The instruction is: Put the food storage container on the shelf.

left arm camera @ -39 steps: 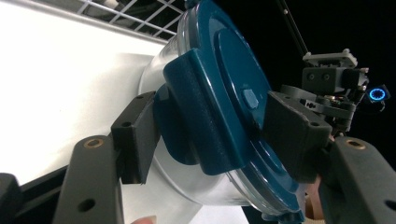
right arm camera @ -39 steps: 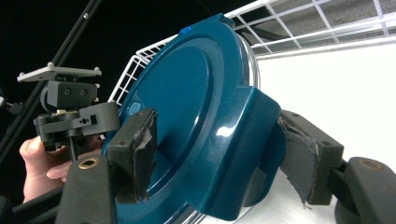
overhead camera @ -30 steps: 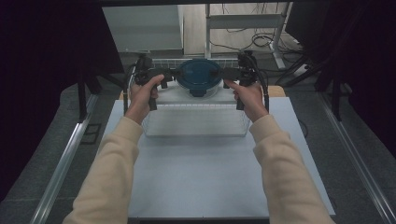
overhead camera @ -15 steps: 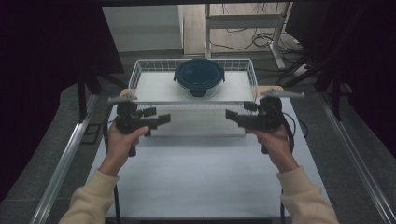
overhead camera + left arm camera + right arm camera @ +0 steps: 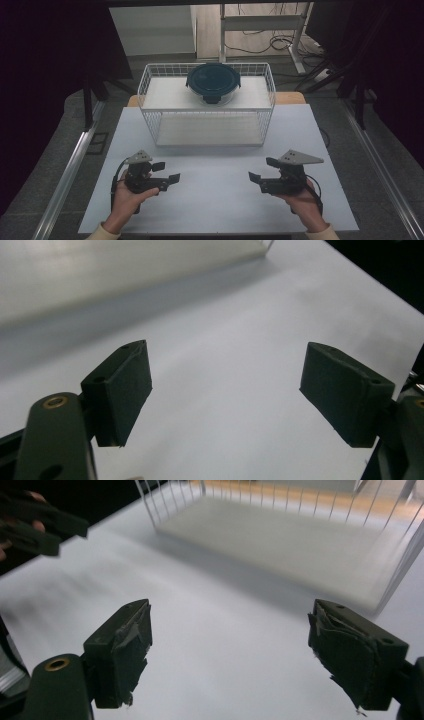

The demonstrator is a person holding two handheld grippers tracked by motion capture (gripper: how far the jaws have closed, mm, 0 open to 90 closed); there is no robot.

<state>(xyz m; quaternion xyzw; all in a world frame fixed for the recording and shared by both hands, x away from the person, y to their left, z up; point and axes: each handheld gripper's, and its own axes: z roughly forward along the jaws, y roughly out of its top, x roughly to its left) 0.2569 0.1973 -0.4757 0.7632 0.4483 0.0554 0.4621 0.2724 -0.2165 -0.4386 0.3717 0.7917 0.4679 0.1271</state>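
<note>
Both hands have come back from the wire basket [image 5: 207, 107], so the left gripper [image 5: 167, 172] and the right gripper [image 5: 260, 170] now hover spread and empty, the right one's jaws just narrowing a little, well before the basket with its dark-lidded container [image 5: 213, 82], which seems placed and released.

A white wire basket [image 5: 207, 125] is set upright at the far middle of the surface [image 5: 215, 200]; a round dark-lidded container [image 5: 213, 81] is held on its top.

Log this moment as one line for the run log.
left gripper: open, empty | right gripper: open, empty | round container: lidded, in wire basket | table: both grippers low over it
</note>
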